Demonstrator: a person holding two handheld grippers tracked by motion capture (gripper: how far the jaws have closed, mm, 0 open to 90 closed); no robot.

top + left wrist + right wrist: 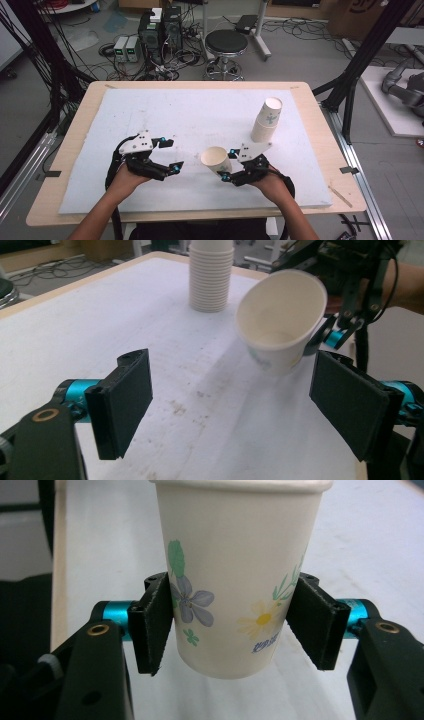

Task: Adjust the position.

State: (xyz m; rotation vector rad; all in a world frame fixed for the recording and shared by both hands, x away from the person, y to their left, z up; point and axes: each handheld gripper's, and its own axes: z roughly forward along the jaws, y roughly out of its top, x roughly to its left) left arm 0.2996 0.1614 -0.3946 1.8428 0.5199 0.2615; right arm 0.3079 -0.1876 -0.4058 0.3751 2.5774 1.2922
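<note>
A single paper cup point(215, 158), white with printed flowers point(235, 580), is held tilted just above the white board point(175, 110), its mouth turned towards my left gripper. My right gripper point(228, 164) is shut on the cup's lower wall, one pad point(156, 622) on each side. My left gripper point(172, 155) stands open a short way to the left of the cup, with nothing between its pads point(125, 400). In the left gripper view the held cup point(280, 320) hangs ahead and to the right. A stack of paper cups point(267, 120) point(211, 275) stands upright at the board's right rear.
The white board lies on a wooden table point(75, 130). Beyond the table's far edge are a black stool point(226, 45), computer boxes point(160, 30) and loose cables on the floor. Black frame posts point(365, 55) rise at both sides.
</note>
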